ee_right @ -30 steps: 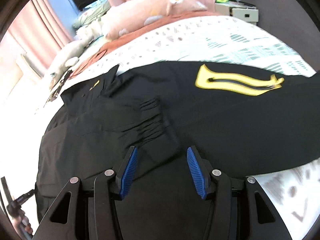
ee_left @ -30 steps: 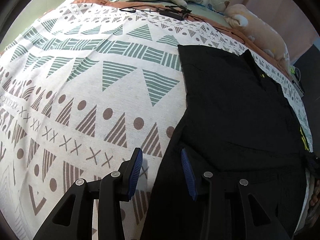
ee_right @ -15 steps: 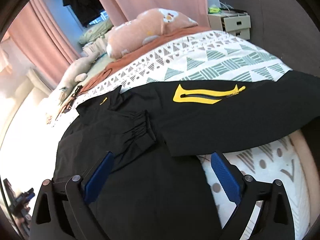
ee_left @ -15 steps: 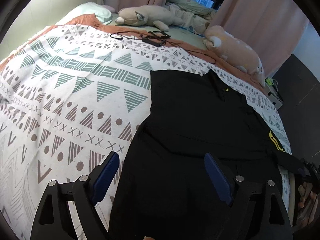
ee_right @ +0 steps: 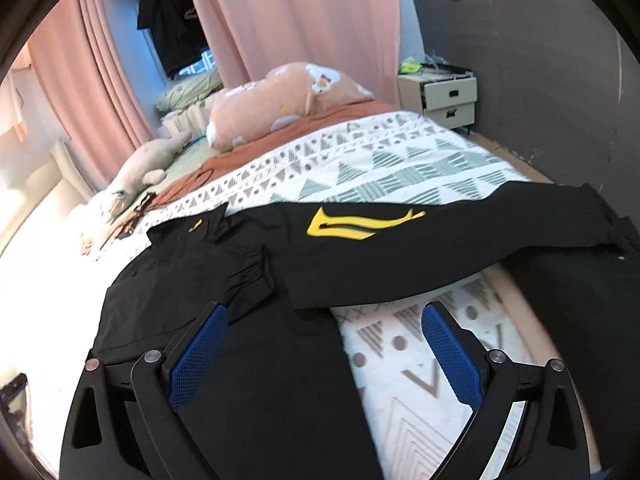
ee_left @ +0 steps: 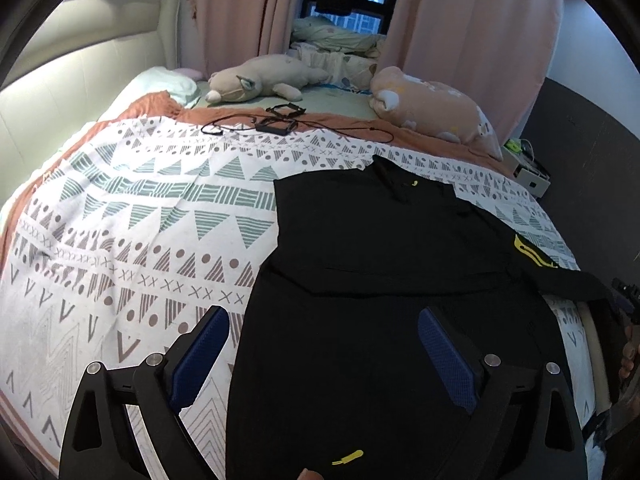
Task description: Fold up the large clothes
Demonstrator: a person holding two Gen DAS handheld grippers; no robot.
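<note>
Patterned bedding (ee_left: 132, 216) covers the bed, with a black jacket (ee_left: 380, 248) spread across the centre and right of the left view. One sleeve (ee_right: 240, 276) already lies folded over the body; the logo sleeve (ee_right: 440, 240), clear only in the right view, remains outstretched. Left gripper (ee_left: 322, 354) opening, right gripper (ee_right: 324, 354) wide, neither holding anything.

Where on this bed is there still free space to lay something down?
The patterned blanket is bare between the black jacket and the bed's left edge. Smaller patch beyond the outstretched sleeve. Crowded at the head: cables, plush toys.
</note>
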